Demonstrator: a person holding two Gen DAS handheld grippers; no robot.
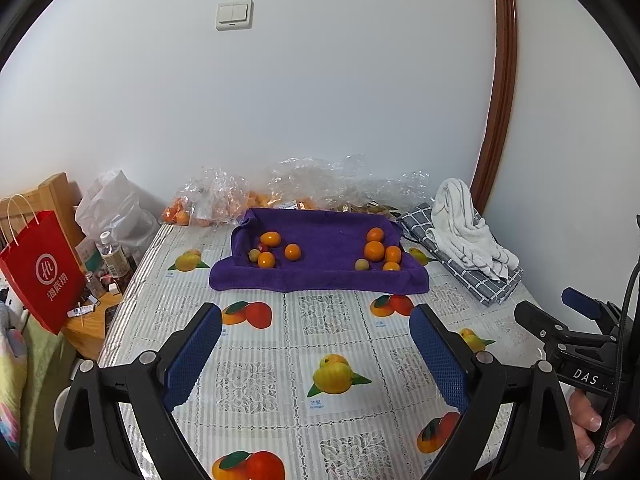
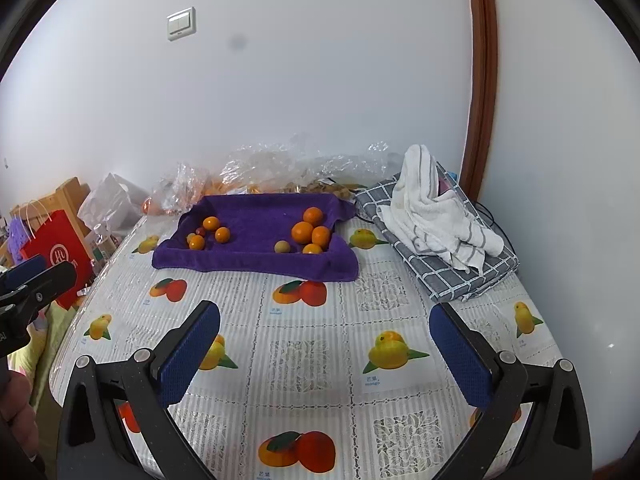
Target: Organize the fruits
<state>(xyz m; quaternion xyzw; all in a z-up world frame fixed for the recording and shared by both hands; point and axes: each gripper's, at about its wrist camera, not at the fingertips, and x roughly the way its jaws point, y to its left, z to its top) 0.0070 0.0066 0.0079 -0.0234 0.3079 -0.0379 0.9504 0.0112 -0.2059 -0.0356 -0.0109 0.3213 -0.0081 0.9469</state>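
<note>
Here, at the far left beside the bench (image 1: 280, 400), a red paper bag (image 1: 44, 272) stands next to a bottle (image 1: 112, 256) and a crumpled white plastic bag (image 1: 116, 204). Along the wall behind the bench lie clear plastic bags (image 1: 304, 184) with more orange fruit showing through them.

The left gripper (image 1: 316, 360) hovers over the fruit-printed cloth, its blue-padded fingers (image 1: 192, 360) spread wide with nothing between them. Beyond it, toward the back of the bench, a purple towel (image 1: 320, 276) is folded up at its edges like a shallow tray. On the towel's left part sits a small cluster of oranges (image 1: 276, 250), with a pale greenish fruit and something small and red tucked among them. The middle of the towel is bare. On its right part lies a second group of oranges (image 1: 380, 252), touching one another, with a pale round fruit (image 1: 362, 265) just beside them on the near left.

The right gripper (image 2: 324, 356) likewise hangs above the cloth, well short of the towel, fingers (image 2: 460, 360) wide apart and holding nothing. To the right of the purple towel, a grey checked cloth (image 2: 448, 276) lies flat with a rumpled white striped towel (image 2: 436, 216) heaped on top. A brown door frame (image 2: 480, 80) rises behind them.
</note>
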